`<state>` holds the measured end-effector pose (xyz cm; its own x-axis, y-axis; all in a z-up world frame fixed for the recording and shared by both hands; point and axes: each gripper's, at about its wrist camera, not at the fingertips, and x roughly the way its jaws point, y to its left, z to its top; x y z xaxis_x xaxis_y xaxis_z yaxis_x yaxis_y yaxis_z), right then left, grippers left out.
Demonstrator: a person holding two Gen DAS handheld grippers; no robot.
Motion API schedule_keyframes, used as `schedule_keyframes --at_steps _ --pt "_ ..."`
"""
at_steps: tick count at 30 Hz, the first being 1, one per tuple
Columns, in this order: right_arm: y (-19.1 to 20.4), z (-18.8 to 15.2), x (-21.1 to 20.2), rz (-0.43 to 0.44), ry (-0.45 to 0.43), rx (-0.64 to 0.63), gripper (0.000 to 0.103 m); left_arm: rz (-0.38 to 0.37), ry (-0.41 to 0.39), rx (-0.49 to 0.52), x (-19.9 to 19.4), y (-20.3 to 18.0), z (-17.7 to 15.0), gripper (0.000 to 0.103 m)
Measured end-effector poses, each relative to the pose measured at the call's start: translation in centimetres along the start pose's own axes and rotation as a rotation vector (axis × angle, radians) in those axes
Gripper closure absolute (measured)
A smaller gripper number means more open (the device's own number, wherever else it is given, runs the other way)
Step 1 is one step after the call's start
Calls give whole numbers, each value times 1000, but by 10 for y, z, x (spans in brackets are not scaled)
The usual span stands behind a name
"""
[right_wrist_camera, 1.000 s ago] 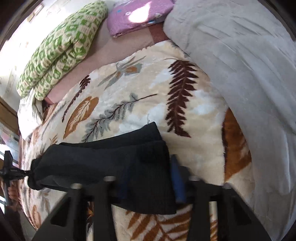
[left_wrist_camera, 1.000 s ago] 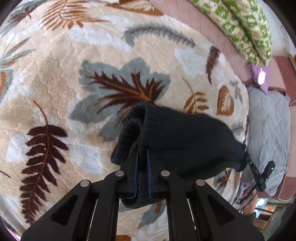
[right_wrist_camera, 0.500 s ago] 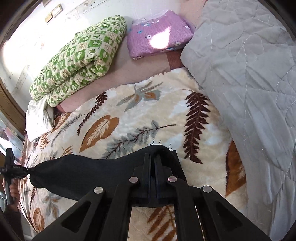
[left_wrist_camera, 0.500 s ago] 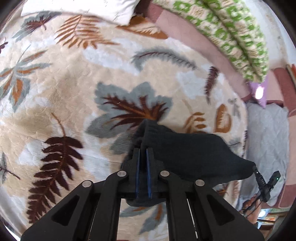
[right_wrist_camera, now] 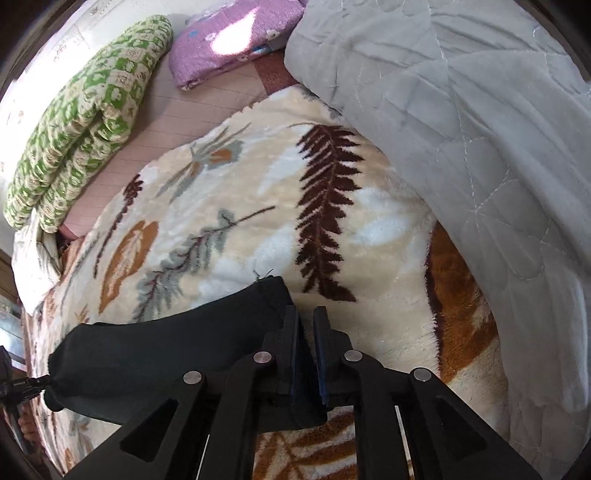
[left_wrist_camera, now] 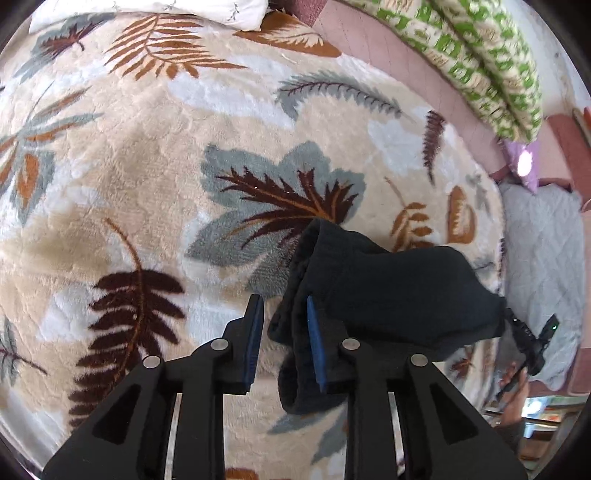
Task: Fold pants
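The black pants point(left_wrist_camera: 391, 295) hang folded in a band above the leaf-patterned blanket point(left_wrist_camera: 147, 177). In the left wrist view my left gripper point(left_wrist_camera: 284, 310) is open; the pants' near end drapes over its right finger, and the left finger stands clear of the cloth. In the right wrist view my right gripper point(right_wrist_camera: 306, 317) is shut on the other end of the pants point(right_wrist_camera: 166, 350), which stretch away to the left. The right gripper also shows at the far end of the pants in the left wrist view point(left_wrist_camera: 532, 343).
A green patterned quilt point(right_wrist_camera: 81, 110) and a purple pillow point(right_wrist_camera: 229, 33) lie at the head of the bed. A grey quilted cover point(right_wrist_camera: 480, 147) lies to the right of the blanket. A white pillow point(left_wrist_camera: 147, 11) lies at the top left.
My left gripper was shut on the pants' end and has opened; the cloth now rests only against its right finger. My right gripper closed on its end of the pants about half a second ago and still holds.
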<state>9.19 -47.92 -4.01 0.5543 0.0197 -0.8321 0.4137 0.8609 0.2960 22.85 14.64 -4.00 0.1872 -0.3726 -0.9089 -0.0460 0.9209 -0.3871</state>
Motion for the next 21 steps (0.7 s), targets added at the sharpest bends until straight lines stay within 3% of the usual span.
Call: schedule_keyframes --at_steps 4,8,14,16,19,21 --pt "16 -4 -35 31 -60 -35 78 28 -28 42 -17 0 -11 82" --pt "59 -30 -51 219 -5 -59 77 22 -20 54 -19 -6 -12 82" --pt "180 -99 -14 563 253 -32 76 -28 55 15 1 -15 6 82" --pt "219 -120 2 636 328 -17 75 -29 80 17 7 -17 11 82" --pt "270 -150 29 715 449 68 55 -3 87 25 12 -18 18 82" --pt "296 -164 47 734 505 115 52 -17 101 23 14 -17 24 82"
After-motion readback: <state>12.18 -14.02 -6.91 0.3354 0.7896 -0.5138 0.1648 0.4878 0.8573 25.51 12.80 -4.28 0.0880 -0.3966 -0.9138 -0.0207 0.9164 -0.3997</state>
